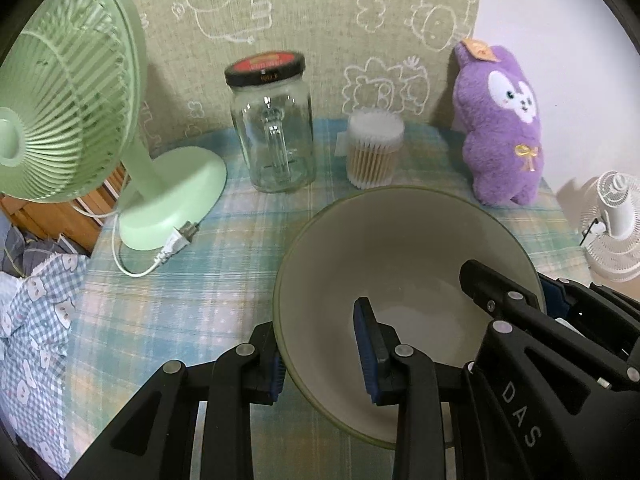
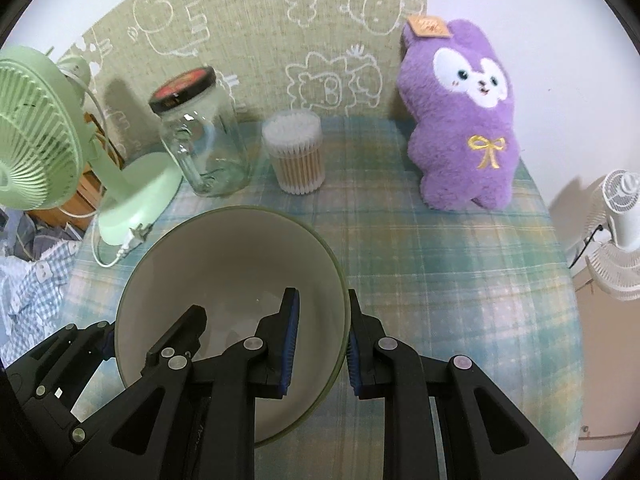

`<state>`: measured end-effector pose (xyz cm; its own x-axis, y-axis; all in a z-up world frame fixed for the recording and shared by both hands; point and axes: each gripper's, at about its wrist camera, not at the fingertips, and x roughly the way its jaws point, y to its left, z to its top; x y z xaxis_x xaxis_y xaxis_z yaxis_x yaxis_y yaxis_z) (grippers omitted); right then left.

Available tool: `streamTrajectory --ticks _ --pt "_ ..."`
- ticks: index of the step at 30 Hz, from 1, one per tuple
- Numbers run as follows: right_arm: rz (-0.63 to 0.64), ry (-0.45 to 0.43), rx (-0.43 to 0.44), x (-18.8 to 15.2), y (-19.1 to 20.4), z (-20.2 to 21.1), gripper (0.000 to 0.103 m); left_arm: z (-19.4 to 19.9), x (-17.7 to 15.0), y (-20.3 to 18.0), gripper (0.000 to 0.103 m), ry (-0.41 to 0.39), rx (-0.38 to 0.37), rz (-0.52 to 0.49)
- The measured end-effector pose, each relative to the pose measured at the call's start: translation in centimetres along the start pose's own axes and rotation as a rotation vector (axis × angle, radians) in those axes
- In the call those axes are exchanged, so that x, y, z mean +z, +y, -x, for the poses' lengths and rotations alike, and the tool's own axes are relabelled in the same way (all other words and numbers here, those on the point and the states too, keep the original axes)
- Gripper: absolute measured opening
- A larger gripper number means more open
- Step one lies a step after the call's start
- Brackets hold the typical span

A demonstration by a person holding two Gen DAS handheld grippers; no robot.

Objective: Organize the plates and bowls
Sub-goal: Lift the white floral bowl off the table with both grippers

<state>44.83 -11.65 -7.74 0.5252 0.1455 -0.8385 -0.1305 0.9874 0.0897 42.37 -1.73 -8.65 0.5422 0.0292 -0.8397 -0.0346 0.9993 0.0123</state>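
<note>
A pale bowl with a green rim (image 1: 400, 264) (image 2: 224, 256) is held between both grippers over the plaid tablecloth (image 1: 208, 272) (image 2: 440, 280). My left gripper (image 1: 322, 360) is shut on the bowl's left wall, one blue pad inside and one outside. It also shows at the lower left of the right wrist view as the left gripper (image 2: 148, 332). My right gripper (image 2: 322, 344) is shut on the opposite right wall in the same way. In the left wrist view the right gripper (image 1: 520, 292) straddles the rim. The bowl looks empty.
Along the back stand a green fan (image 1: 68, 92) (image 2: 36, 128) with a loose plug, a glass jar (image 1: 276, 128) (image 2: 204, 136), a tub of cotton swabs (image 1: 374, 148) (image 2: 298, 156) and a purple plush (image 1: 504, 124) (image 2: 464, 120). A white fan (image 1: 612, 224) (image 2: 616, 232) stands off the right edge. Checked cloth (image 1: 36, 312) hangs at left.
</note>
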Motion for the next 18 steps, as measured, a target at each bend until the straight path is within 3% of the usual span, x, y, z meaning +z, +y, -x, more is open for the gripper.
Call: streamTrajectory --ticks 18 --pt "-0.036 -0.089 -0.033 -4.6 2.4 11.1 0.025 10.0 -3.6 1.4 0.029 -0.089 -0.037 -0.027"
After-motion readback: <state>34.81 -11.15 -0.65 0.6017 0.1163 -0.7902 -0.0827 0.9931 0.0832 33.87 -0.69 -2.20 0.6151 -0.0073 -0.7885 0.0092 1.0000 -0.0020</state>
